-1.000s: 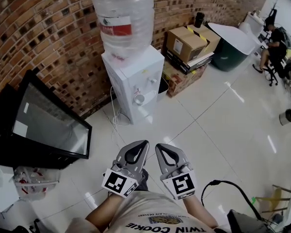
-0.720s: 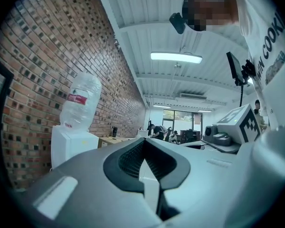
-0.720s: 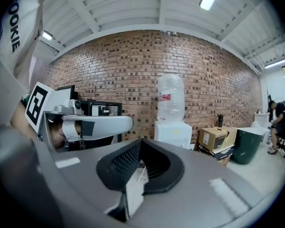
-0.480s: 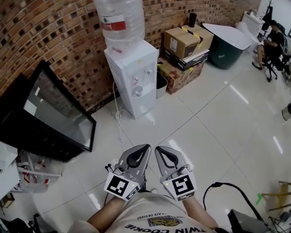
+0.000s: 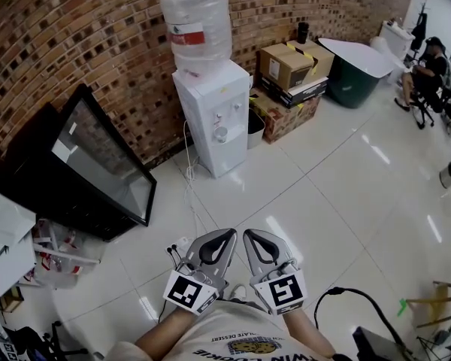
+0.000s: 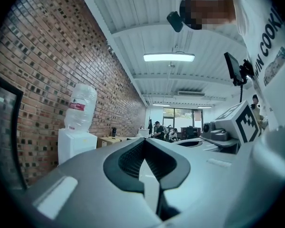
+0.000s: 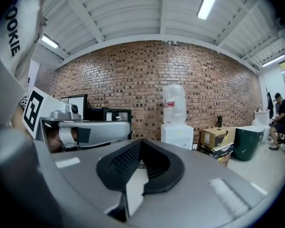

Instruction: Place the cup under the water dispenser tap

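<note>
Two grippers, left gripper (image 5: 225, 235) & right gripper (image 5: 250, 235), near centre: both fully closed, nothing held. Water dispenser (image 5: 214, 111) far, at brick wall (image 5: 98, 36); pale cup-like item (image 5: 221, 134) at its taps, unconfirmed. Prob. light, thin-walled, crushable: grip mid-wall, gently.

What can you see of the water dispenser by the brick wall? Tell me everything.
The water dispenser is a white, box-shaped floor cabinet standing upright against the brick wall. An upturned clear bottle with a red and white label sits on top. Small taps show on its front, with a pale round thing below, too small to identify. White cords trail beside it to the floor.
</note>
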Motion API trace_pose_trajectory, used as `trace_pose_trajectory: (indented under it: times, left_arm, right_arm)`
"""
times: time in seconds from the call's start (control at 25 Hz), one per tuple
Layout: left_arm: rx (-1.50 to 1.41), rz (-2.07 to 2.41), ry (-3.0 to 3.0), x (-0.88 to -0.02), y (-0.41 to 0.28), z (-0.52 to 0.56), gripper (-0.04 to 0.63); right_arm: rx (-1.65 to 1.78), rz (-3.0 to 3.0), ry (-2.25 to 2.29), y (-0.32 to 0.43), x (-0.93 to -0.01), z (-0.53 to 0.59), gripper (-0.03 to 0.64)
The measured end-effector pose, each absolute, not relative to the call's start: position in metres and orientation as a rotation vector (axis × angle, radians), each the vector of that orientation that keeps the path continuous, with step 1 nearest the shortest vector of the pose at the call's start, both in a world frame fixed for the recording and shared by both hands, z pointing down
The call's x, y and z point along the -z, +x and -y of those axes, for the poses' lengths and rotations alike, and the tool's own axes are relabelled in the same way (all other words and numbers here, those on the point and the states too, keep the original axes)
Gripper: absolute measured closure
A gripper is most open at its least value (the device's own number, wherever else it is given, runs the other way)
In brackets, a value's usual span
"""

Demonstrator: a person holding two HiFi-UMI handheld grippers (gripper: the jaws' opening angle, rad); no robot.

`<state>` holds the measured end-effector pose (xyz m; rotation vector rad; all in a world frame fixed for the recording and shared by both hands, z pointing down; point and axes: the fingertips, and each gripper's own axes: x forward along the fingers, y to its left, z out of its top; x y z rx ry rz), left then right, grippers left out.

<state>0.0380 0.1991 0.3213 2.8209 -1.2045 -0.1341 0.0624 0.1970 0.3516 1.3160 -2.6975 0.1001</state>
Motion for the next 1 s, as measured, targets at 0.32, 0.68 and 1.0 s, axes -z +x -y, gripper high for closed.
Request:
trace_pose_trajectory:
  times: [0.32,0.68,1.0]
  left_arm:
    - [0.146,1.176,2.819,-0.322,0.023,-0.223,0.603]
    - [0.179,1.169,2.826,-0.318,-0.004,-0.227,0.603]
    - [0.187,1.170,2.822,-0.318,-0.018,-0.226,0.603]
  right_arm:
    - [-0.086,2.688,1.312,0.041,-0.347,-0.218,0.612]
    - [-0.058,2.673,1.339,0.015,-0.343,-0.220,0.612]
    - [-0.056,2.670,1.339,0.001,-0.346,-0.221,0.612]
